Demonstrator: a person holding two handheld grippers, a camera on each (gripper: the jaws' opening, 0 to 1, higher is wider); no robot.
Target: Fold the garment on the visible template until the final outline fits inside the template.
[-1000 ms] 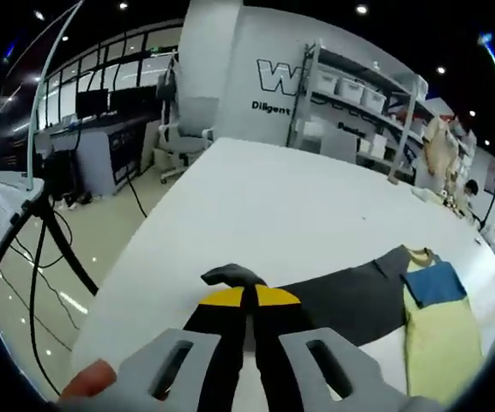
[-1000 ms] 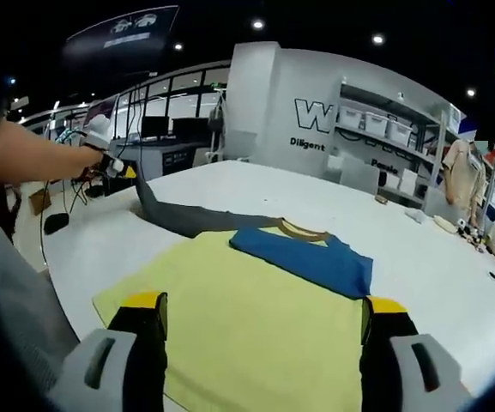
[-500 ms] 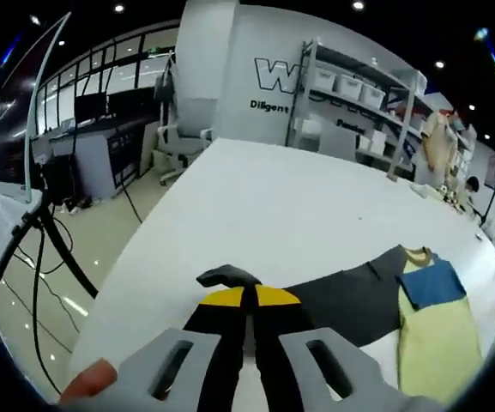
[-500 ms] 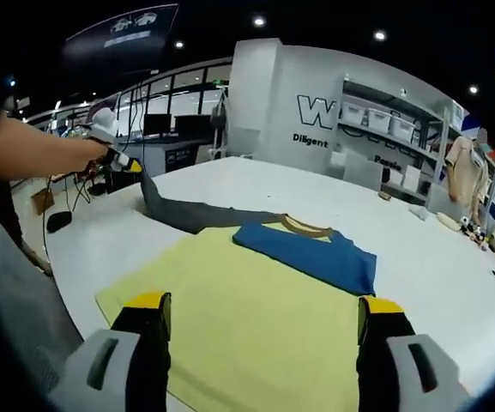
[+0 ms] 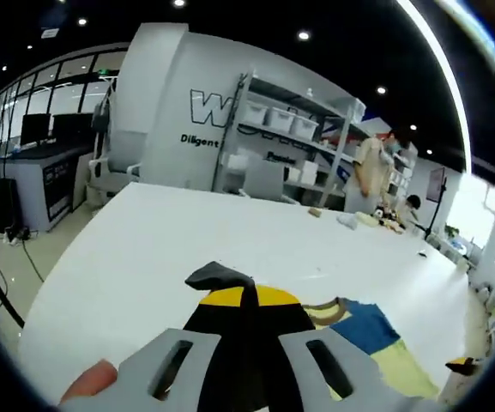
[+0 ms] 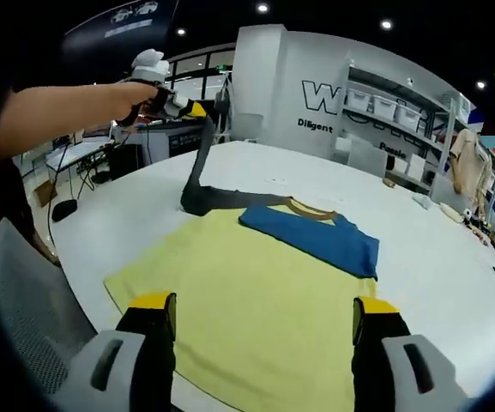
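While pinched aloft by left hand-held gripper [image 6: 197,109], grey sleeve [image 6: 201,163].

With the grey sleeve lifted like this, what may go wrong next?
The left gripper holds only the tip of the grey sleeve, so it might slip out. Pulling higher may drag the yellow shirt across the white table. The right gripper is open and does not pin the shirt.

Bright ceiling spots, fisheye warp, edges prob. soft.

garment [image 6: 264,292] near hem behind right tool [image 6: 260,322], template unseen
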